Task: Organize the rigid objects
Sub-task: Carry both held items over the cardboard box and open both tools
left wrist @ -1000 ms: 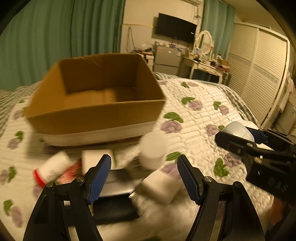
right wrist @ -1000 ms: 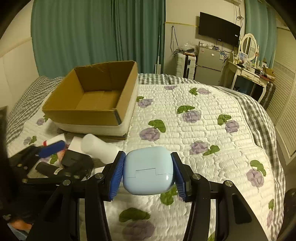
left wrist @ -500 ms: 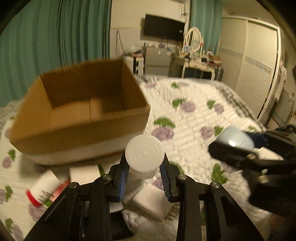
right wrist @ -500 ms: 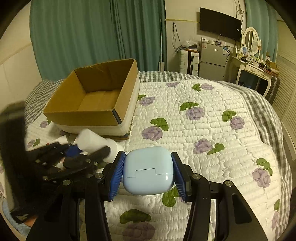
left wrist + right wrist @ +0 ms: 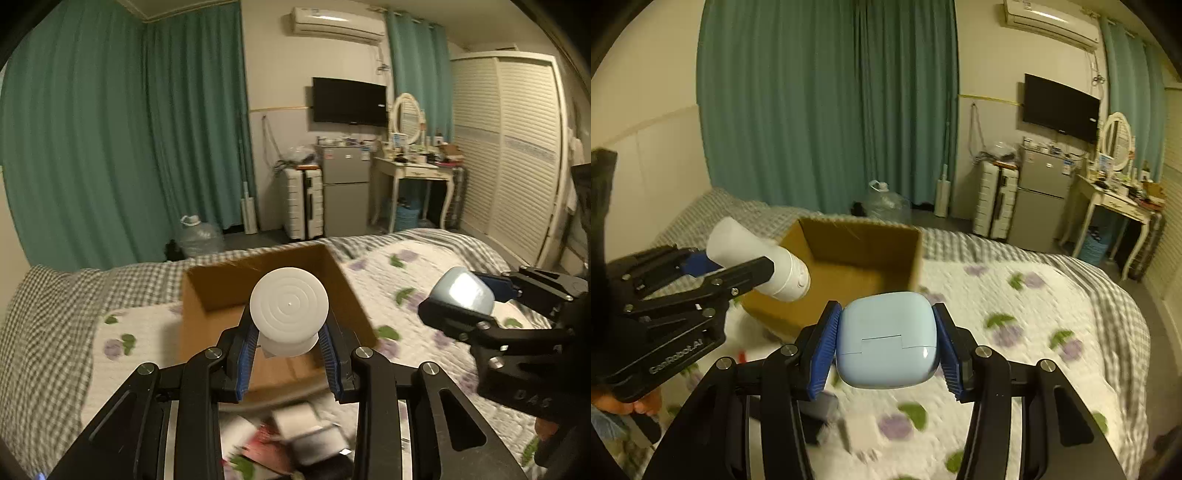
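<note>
My left gripper [image 5: 288, 354] is shut on a white plastic bottle [image 5: 289, 312], cap end facing the camera, held in the air in front of an open cardboard box [image 5: 221, 291] on the bed. The same bottle [image 5: 761, 258] shows in the right wrist view at left, in the left gripper [image 5: 738, 273]. My right gripper [image 5: 886, 347] is shut on a light blue rounded case [image 5: 886, 343], raised above the quilt near the box [image 5: 849, 258]. In the left wrist view that case [image 5: 461, 291] is at right.
Several small items [image 5: 295, 435] lie blurred on the floral quilt [image 5: 1015, 314] in front of the box. Beyond the bed are teal curtains [image 5: 110, 147], a water jug [image 5: 199, 236], a suitcase, a small fridge [image 5: 345, 188], a dressing table and a louvred wardrobe [image 5: 517, 158].
My left gripper closed on the white bottle and lifted it off the bed toward the box. My right gripper rose with the blue case. Both views tilted upward.
</note>
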Motion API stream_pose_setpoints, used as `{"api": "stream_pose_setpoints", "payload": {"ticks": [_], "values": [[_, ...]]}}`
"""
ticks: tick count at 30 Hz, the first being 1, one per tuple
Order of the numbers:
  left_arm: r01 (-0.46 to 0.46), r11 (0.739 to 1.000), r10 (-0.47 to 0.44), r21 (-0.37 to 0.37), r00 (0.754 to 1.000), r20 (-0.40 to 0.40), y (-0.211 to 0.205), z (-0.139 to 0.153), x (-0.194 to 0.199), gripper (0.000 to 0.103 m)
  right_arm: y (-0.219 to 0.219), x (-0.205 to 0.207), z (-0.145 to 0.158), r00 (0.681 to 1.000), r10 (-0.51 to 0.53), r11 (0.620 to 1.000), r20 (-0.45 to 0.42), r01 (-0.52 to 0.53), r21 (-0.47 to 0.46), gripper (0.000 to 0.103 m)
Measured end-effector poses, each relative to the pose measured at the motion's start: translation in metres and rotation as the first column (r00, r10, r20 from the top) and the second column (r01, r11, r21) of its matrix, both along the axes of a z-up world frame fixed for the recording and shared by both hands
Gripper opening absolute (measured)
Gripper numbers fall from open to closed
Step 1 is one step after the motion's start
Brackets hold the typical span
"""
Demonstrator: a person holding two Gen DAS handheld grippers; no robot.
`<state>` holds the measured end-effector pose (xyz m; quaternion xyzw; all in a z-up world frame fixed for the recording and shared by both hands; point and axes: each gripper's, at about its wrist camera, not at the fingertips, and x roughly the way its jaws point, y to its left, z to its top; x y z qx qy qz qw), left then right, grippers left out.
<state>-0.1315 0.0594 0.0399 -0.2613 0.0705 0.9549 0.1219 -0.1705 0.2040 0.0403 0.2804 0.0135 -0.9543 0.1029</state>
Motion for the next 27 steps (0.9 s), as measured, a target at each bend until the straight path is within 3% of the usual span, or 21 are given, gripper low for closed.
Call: {"api": "stream_pose_setpoints", "payload": {"ticks": [4,10,13,16,18,20,27], "values": [[-0.03,0.999,0.031,-0.012,0.999,0.039,-0.014,-0.007,-0.038,0.033,-0.01,-0.032,-0.002,1.0,0.011,1.0,-0.008,-0.011,-0.022,0.049],[-0.052,0.998,0.055,-0.028,0.988,0.143,-0.023,-0.052,-0.09,0.033,-0.02,-0.078,-0.026,1.0,0.007,1.0,0.025,-0.006,-0.026,0.049],[-0.045,0.998,0.053,-0.046,0.983,0.175,-0.021,-0.074,-0.1,0.033,-0.02,-0.089,-0.046,0.998,0.007,1.0,0.059,-0.006,-0.018,0.049],[-0.015,1.0,0.016,-0.007,0.978,0.208,-0.022,-0.087,-0.105,0.033,-0.018,-0.096,-0.061,0.997,0.006,1.0,0.082,-0.005,-0.011,0.049],[-0.01,1.0,0.007,0.013,0.979,0.206,-0.024,-0.092,-0.105,0.041,-0.017,-0.098,-0.063,0.997,0.009,1.0,0.083,-0.008,-0.013,0.049],[-0.029,1.0,0.028,0.001,0.984,0.178,-0.025,-0.092,-0.104,0.064,-0.02,-0.101,-0.065,0.997,0.013,1.0,0.079,-0.013,-0.008,0.049],[-0.069,0.997,0.067,0.013,0.99,0.128,-0.041,-0.077,-0.093,0.064,-0.03,-0.113,-0.07,0.997,0.032,0.999,0.068,-0.032,-0.01,0.049]]}}
